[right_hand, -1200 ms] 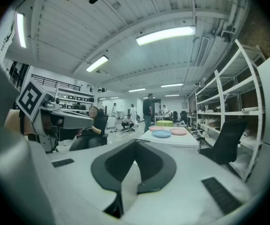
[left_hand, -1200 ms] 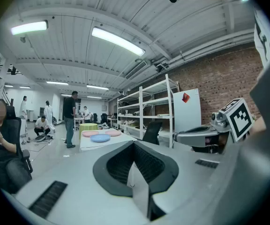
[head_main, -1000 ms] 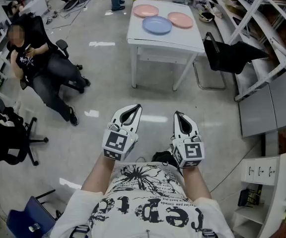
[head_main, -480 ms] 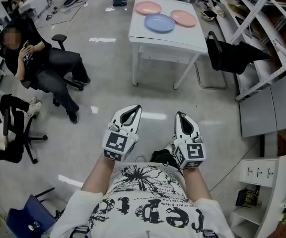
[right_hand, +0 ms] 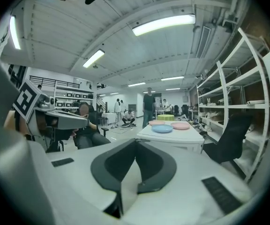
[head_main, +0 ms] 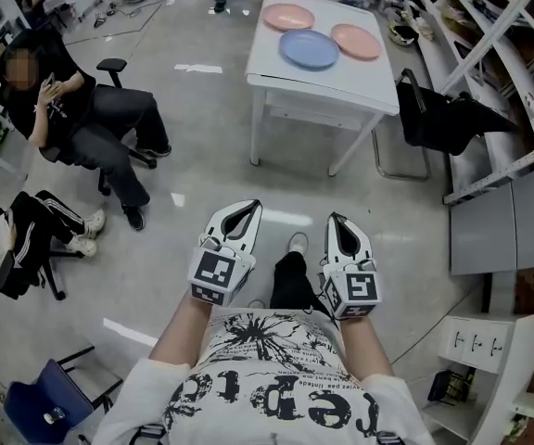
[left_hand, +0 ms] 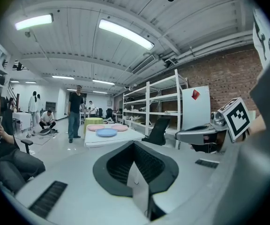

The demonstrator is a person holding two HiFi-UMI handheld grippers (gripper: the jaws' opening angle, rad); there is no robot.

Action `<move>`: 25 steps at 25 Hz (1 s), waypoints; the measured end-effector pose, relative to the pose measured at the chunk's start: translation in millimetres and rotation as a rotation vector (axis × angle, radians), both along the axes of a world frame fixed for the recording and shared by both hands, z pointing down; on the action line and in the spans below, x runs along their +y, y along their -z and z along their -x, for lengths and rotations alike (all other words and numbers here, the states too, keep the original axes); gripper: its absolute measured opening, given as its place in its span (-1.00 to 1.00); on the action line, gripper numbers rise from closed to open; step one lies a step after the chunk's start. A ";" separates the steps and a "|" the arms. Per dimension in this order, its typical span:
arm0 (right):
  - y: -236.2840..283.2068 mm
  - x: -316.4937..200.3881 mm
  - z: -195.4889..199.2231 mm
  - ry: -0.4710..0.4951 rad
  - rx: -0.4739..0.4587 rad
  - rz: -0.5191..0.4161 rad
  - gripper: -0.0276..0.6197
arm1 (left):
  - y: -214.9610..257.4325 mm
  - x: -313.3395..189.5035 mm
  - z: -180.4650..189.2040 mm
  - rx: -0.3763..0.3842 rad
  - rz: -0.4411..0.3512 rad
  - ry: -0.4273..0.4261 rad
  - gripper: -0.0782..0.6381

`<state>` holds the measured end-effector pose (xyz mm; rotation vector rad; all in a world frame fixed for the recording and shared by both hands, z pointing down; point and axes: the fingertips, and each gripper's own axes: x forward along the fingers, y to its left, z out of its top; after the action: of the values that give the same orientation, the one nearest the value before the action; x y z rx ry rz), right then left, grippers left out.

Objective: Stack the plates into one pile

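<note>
Three plates lie apart on a white table (head_main: pixel 341 77) far ahead: a pink plate (head_main: pixel 288 17) at the back left, a blue plate (head_main: pixel 310 48) in the middle and a second pink plate (head_main: pixel 356 41) at the right. The same plates show small in the left gripper view, the blue plate (left_hand: pixel 106 132) nearest, and in the right gripper view (right_hand: pixel 162 129). My left gripper (head_main: pixel 246 208) and right gripper (head_main: pixel 334 219) are held side by side close to my chest, well short of the table. Both are shut with nothing in them.
A seated person in black (head_main: pixel 72 109) is at the left, with another person's legs (head_main: pixel 54 225) lower left. A black chair (head_main: pixel 452 119) stands right of the table beside white shelving (head_main: pixel 517 72). A blue chair (head_main: pixel 49 406) is at my lower left. Someone stands beyond the table (left_hand: pixel 75 111).
The table and plates have drawn slightly nearer and shifted right in the head view as I step forward. A second person's legs have come into view at left. The grippers stay as they were.
</note>
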<state>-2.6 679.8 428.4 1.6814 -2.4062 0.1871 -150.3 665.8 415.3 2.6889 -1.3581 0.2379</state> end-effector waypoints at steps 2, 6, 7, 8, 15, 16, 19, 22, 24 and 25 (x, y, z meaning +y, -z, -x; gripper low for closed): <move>-3.9 -25.2 -5.8 0.017 -0.007 0.001 -0.90 | -4.4 -23.7 -5.7 -0.006 0.004 0.019 -0.78; -7.1 -89.7 -26.1 0.044 -0.025 0.018 -0.90 | -7.0 -83.1 -23.9 -0.036 0.017 0.051 -0.78; -5.1 -109.5 -31.2 0.049 -0.029 0.020 -0.90 | -4.5 -101.1 -27.8 -0.041 0.018 0.059 -0.78; -2.2 -129.9 -36.9 0.055 -0.031 0.020 -0.90 | -1.4 -120.0 -32.5 -0.042 0.018 0.068 -0.78; 19.3 -263.5 -90.0 0.120 0.010 0.010 -0.90 | 15.2 -253.4 -83.7 -0.029 0.020 0.132 -0.78; 22.1 -282.5 -95.9 0.129 0.028 0.000 -0.90 | 16.7 -272.7 -90.0 -0.029 0.019 0.138 -0.77; 24.7 -333.0 -109.3 0.154 0.045 -0.012 -0.90 | 18.3 -324.4 -105.3 -0.029 0.015 0.154 -0.78; 21.2 -372.1 -122.0 0.159 0.030 0.000 -0.90 | 18.2 -361.6 -119.1 -0.029 0.016 0.161 -0.78; 17.7 -392.2 -130.0 0.157 0.017 0.014 -0.90 | 15.8 -379.4 -127.4 -0.025 0.021 0.159 -0.78; 15.7 -400.8 -132.8 0.159 0.012 0.020 -0.90 | 14.6 -387.4 -130.2 -0.025 0.023 0.160 -0.78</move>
<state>130.3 279.0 412.7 1.4701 -2.5056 0.1758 -20.1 278.4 400.6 2.5502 -1.5576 0.2700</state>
